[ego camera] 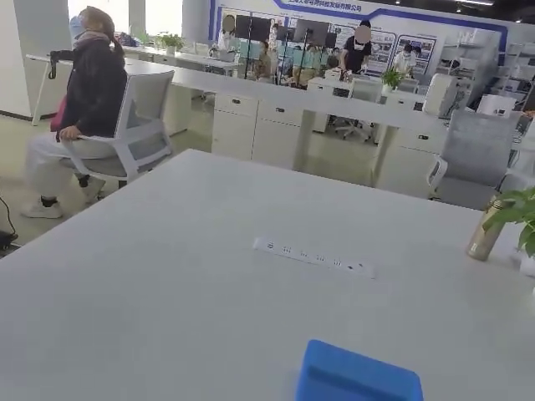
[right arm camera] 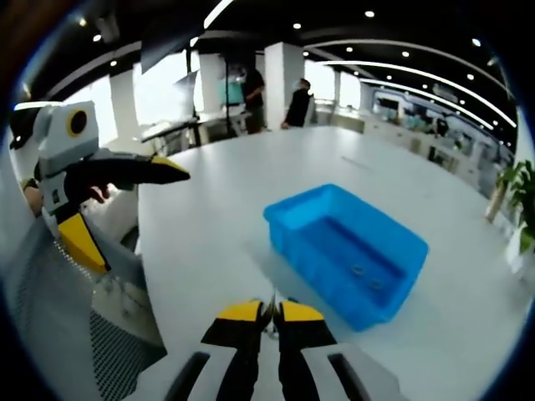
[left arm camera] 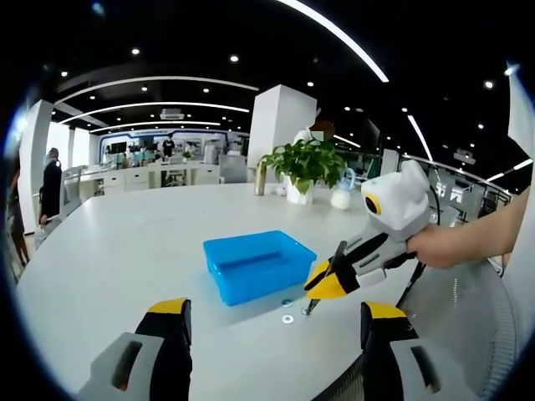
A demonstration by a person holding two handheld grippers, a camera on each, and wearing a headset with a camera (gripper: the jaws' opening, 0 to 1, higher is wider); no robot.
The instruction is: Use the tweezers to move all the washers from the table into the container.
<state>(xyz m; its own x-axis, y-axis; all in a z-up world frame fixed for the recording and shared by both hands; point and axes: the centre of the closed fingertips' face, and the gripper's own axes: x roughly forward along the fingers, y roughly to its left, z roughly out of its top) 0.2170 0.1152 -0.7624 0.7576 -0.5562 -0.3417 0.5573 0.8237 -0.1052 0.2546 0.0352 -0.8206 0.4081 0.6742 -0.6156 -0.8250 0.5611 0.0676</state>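
In the left gripper view, a blue container (left arm camera: 259, 263) stands on the white table, with two small washers (left arm camera: 288, 318) lying on the table just in front of it. My right gripper (left arm camera: 324, 284) comes in from the right, shut on thin tweezers (left arm camera: 308, 309) whose tip points down beside the washers. My left gripper (left arm camera: 276, 313) is open and holds nothing. In the right gripper view, my right gripper (right arm camera: 270, 311) is shut with the tweezers (right arm camera: 272, 324) between its jaws. The container (right arm camera: 347, 251) ahead holds two washers (right arm camera: 358, 270). The open left gripper (right arm camera: 142, 221) hangs at the left.
The head view shows the container's corner (ego camera: 359, 376) at the bottom. A power strip (ego camera: 313, 257) is set in the white table (ego camera: 167, 276). A bottle (ego camera: 485, 230) and a plant (ego camera: 518, 213) stand at the right. A person sits on a chair (ego camera: 134, 134) beyond the table.
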